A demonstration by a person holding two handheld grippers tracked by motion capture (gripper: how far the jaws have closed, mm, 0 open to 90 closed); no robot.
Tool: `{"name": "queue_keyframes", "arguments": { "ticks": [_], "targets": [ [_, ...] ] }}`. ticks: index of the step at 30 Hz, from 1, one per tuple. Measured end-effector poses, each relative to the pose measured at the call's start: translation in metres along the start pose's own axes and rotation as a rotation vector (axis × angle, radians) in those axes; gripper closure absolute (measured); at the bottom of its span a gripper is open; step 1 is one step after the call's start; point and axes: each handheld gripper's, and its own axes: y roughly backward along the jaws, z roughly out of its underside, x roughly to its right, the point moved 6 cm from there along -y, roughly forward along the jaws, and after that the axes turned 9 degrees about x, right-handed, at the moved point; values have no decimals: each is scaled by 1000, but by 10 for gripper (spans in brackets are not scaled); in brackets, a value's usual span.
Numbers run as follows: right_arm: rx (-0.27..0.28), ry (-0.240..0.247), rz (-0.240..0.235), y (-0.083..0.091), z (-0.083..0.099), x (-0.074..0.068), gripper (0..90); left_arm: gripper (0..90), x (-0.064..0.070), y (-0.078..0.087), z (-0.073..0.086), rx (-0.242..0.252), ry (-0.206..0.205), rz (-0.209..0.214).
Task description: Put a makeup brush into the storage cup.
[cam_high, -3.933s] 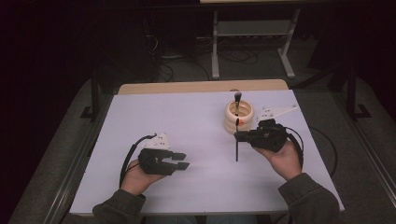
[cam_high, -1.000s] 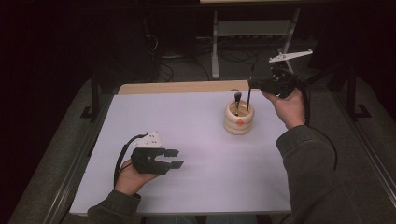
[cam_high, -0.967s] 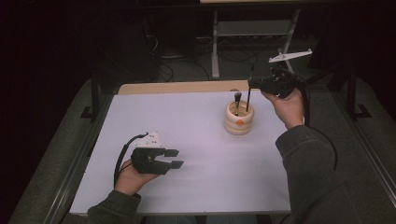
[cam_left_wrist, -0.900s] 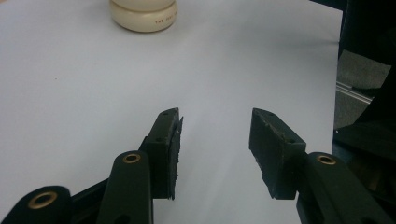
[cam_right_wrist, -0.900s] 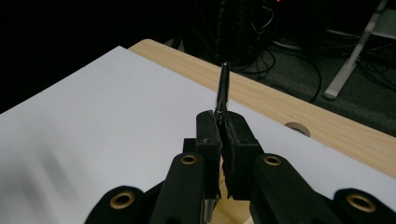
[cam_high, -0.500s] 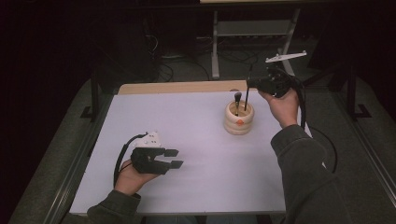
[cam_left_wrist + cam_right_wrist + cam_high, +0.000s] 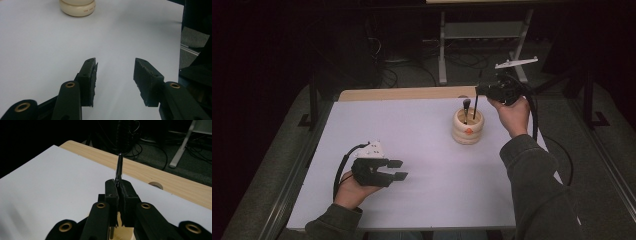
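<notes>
A round wooden cup [image 7: 467, 131] stands on the white table [image 7: 412, 130], right of centre toward the back. One black brush [image 7: 466, 107] stands in it, head up. My right gripper [image 7: 480, 91] hovers above the cup's far right side, shut on a second thin black brush [image 7: 475, 106] that hangs upright with its lower end in the cup. In the right gripper view the jaws [image 7: 119, 188] pinch that brush's [image 7: 119, 168] metal part. My left gripper [image 7: 397, 169] rests at the front left, open and empty [image 7: 115, 67]; the cup [image 7: 77, 7] lies far ahead of it.
A bare wooden strip [image 7: 402, 93] runs along the table's far edge, with a round hole [image 7: 155, 185] in it. Beyond it stand a metal frame [image 7: 482, 30] and loose floor cables. Dark floor surrounds the table on both sides.
Since 3.9 s ago the right gripper rose from the table in front of the cup to above its far side, carrying the brush. Over the last second it barely shifted. The left gripper stayed put.
</notes>
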Motion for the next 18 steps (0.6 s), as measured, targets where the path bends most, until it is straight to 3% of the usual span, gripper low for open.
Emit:
{"name": "queue_keyframes", "arguments": {
  "ticks": [18],
  "targets": [
    [-20,-1,5,-10,13,3,850,520,-1,1,0,-6,-10,0]
  ]
}}
